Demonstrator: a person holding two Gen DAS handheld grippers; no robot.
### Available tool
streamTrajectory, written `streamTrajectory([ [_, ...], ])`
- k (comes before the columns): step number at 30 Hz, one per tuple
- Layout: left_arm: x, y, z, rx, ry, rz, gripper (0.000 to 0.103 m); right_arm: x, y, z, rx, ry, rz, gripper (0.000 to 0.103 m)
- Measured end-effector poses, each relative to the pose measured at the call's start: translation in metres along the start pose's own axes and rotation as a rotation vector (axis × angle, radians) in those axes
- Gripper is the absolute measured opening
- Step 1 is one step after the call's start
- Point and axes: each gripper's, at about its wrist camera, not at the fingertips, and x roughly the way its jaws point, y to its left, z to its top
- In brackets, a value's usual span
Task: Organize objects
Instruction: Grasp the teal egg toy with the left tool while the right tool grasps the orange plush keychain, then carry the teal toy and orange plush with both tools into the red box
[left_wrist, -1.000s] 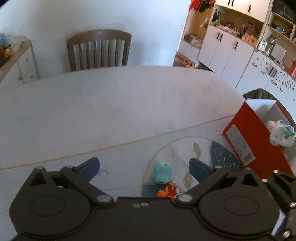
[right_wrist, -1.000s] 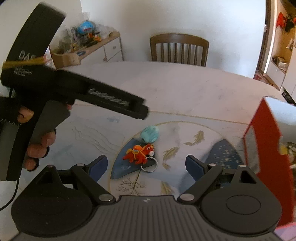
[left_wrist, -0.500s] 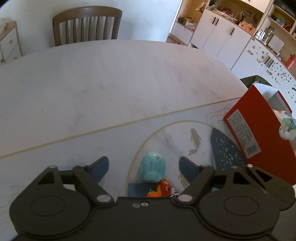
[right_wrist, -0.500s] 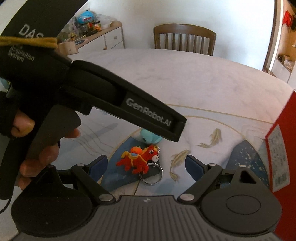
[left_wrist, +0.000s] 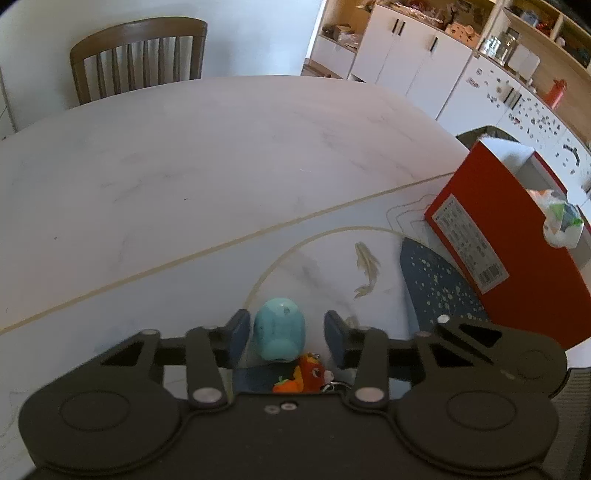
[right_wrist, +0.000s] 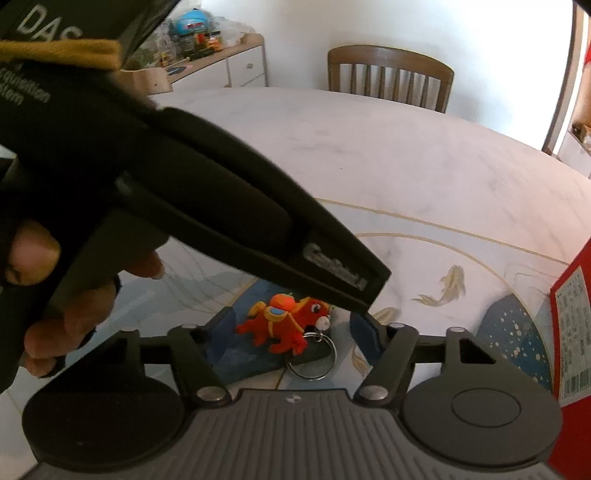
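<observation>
The left gripper (left_wrist: 282, 328) is open around the blue toy (left_wrist: 280, 328), ready to grab it, while the right gripper (right_wrist: 291, 328), also open, straddles the red horse keychain (right_wrist: 286, 325) just beside that toy.

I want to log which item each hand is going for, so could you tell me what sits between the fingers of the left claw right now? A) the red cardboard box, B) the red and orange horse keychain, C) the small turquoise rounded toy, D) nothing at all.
C: in the left wrist view the small turquoise rounded toy sits between the open fingers of the left claw, while the red and orange horse keychain lies nearer the camera.
</observation>
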Motion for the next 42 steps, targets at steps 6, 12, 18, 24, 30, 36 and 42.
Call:
streamTrajectory([
  [6,0.002,-0.001,-0.002,0.003,0.001,0.017,0.029,-0.003,0.003,-0.003,-0.014,-0.004,-0.004,0.055],
  [12,0.001,0.000,-0.004,-0.007,0.000,0.015,0.029,-0.008,0.002,-0.006,-0.007,0.003,-0.019,0.054],
  [18,-0.008,0.004,-0.006,-0.030,-0.010,-0.003,0.029,-0.025,-0.005,-0.014,0.016,0.009,-0.034,0.054],
  [24,-0.022,0.003,-0.010,-0.067,-0.009,0.002,0.029,-0.055,-0.014,-0.019,0.045,0.002,-0.047,0.054],
  [30,-0.046,-0.011,-0.014,-0.068,-0.031,-0.011,0.029,-0.089,-0.023,-0.010,0.090,-0.043,-0.058,0.054],
  [36,-0.074,-0.030,-0.013,-0.057,-0.046,-0.010,0.029,-0.136,-0.028,-0.016,0.118,-0.101,-0.083,0.054],
  [42,-0.105,-0.054,-0.007,-0.026,-0.071,-0.018,0.029,-0.184,-0.037,-0.012,0.126,-0.131,-0.132,0.054],
])
